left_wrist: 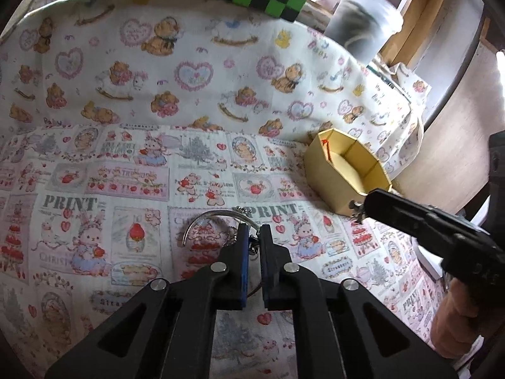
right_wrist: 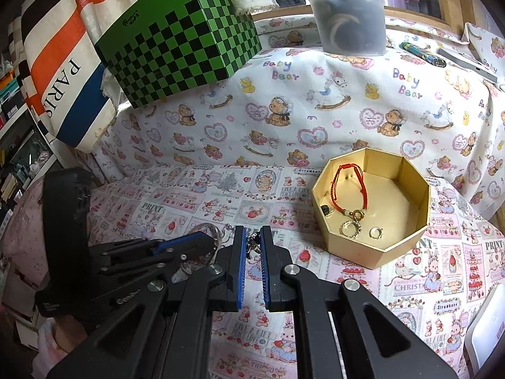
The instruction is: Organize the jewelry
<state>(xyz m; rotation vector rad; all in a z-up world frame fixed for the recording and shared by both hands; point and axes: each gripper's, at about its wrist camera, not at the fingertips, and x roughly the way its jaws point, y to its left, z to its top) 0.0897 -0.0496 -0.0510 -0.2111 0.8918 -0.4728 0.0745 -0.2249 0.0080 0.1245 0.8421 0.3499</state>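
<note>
- A silver bangle (left_wrist: pixel 205 221) with a small chain and charms lies on the strawberry-print cloth (left_wrist: pixel 104 189), near the middle of that cloth's front part.
- The left gripper (left_wrist: pixel 252 232) hovers right at the bangle's charm end; its blue-padded jaws are nearly together, with a bit of chain and charm showing in the narrow gap, but whether the pads actually press on it I cannot tell.
- The right gripper (right_wrist: pixel 251 233) is closed down to a slim gap, and a small dark chain piece with charms (right_wrist: pixel 252 244) hangs pinched between its tips.
- In the left wrist view the right gripper's tips sit just in front of the gold box, with a little metal charm at their end.
- The gold octagonal box (right_wrist: pixel 407 237) stands open toward the right edge of the strawberry-print cloth.
- Inside it lie a red cord bracelet (right_wrist: pixel 344 189), a gold ring-shaped pendant (right_wrist: pixel 349 230), a small ring (right_wrist: pixel 375 232) and a tiny dark bead (right_wrist: pixel 325 210).
- Behind, a bear-print cloth (right_wrist: pixel 284 110) rises up as a backdrop.
- On its upper edge rest a green checkered box (right_wrist: pixel 176 41) and a frosted plastic tub (right_wrist: pixel 347 15).
</note>
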